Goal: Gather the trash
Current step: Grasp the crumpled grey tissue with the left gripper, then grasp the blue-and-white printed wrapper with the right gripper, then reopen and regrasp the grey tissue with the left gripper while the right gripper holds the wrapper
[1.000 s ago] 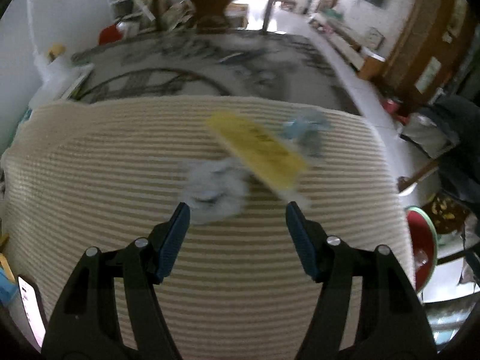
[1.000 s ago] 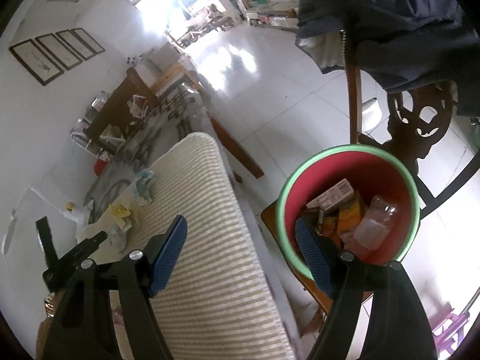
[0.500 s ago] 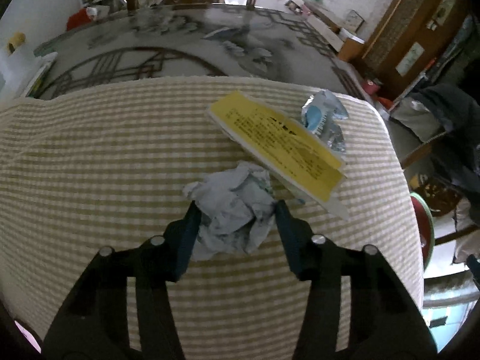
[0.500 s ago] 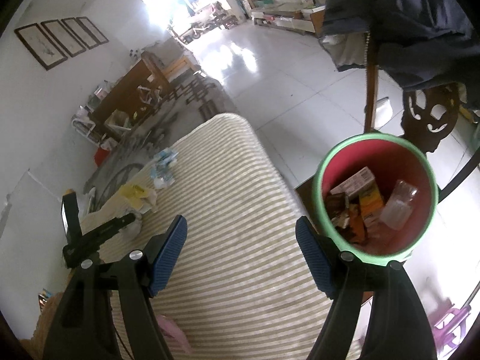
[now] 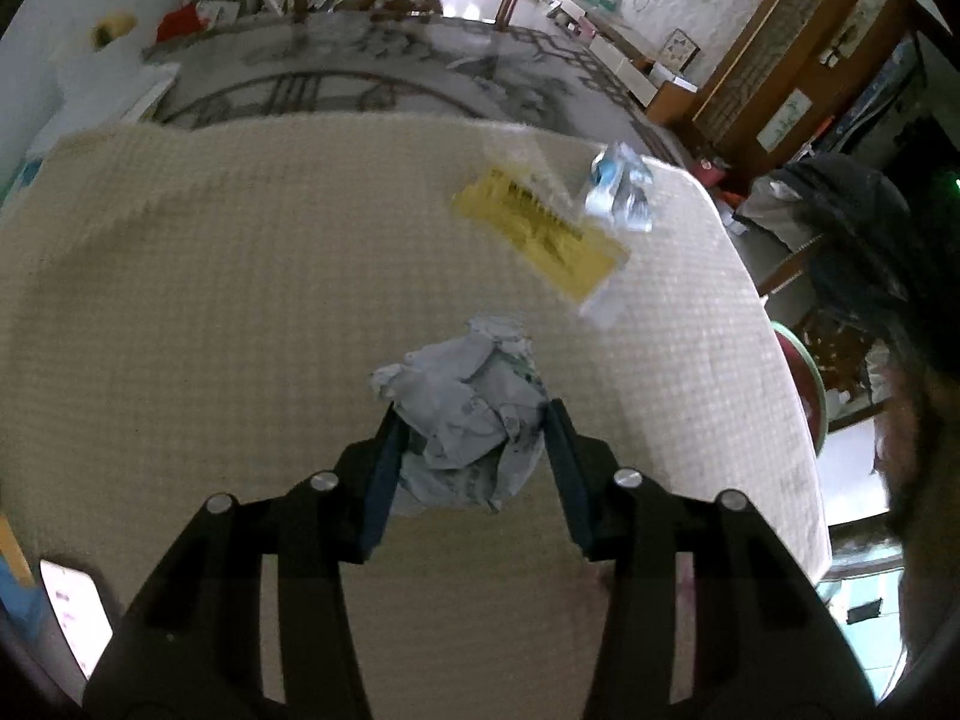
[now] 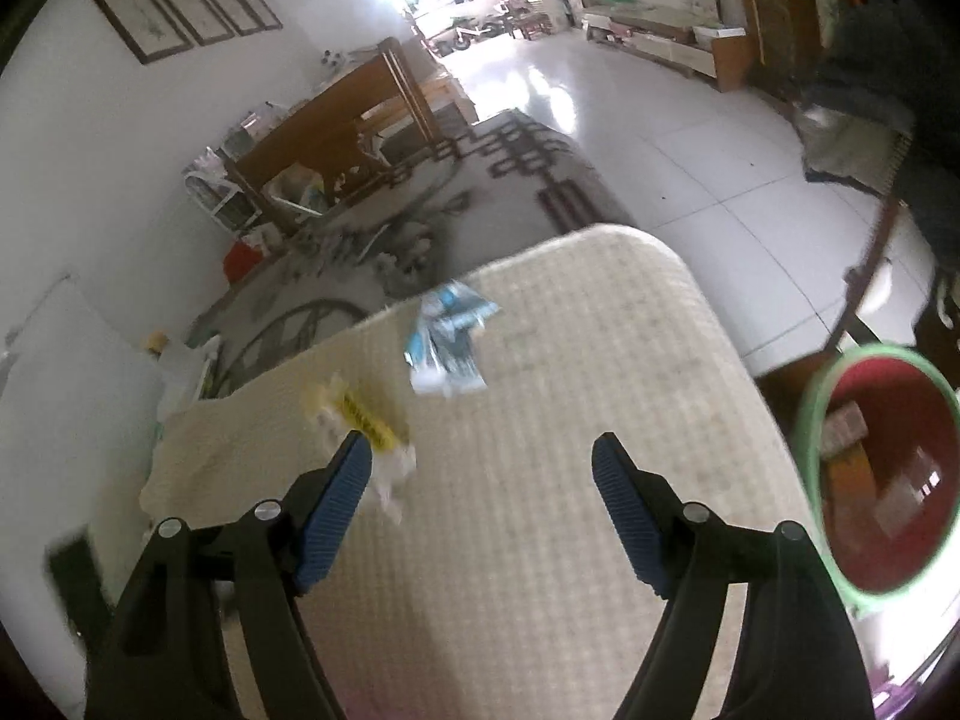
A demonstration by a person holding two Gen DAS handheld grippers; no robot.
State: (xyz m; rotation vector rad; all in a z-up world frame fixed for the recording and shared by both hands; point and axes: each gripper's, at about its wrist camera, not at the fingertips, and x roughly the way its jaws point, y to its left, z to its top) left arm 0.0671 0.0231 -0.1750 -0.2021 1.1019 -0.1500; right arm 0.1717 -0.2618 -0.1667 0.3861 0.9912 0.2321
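Note:
My left gripper [image 5: 471, 414] is shut on a crumpled grey-white paper ball [image 5: 465, 414] and holds it above the striped beige cloth [image 5: 240, 300]. A yellow printed packet [image 5: 540, 234] and a crumpled blue-white wrapper [image 5: 618, 189] lie farther off on the cloth. In the right wrist view the yellow packet [image 6: 360, 414] lies by my left finger and the blue-white wrapper [image 6: 447, 339] lies beyond. My right gripper [image 6: 480, 468] is open and empty above the cloth. A red bin with a green rim [image 6: 807, 432] holds trash at the right.
The bin's rim also shows at the right edge in the left wrist view [image 5: 810, 384]. A dark garment hangs over a wooden chair [image 5: 852, 228] past the bin. A patterned rug [image 6: 420, 210] and wooden furniture [image 6: 336, 120] lie beyond the cloth-covered surface.
My left gripper closed on the paper ball and lifted it off the cloth. My right gripper swung left from over the bin to over the cloth, towards the yellow packet and wrapper.

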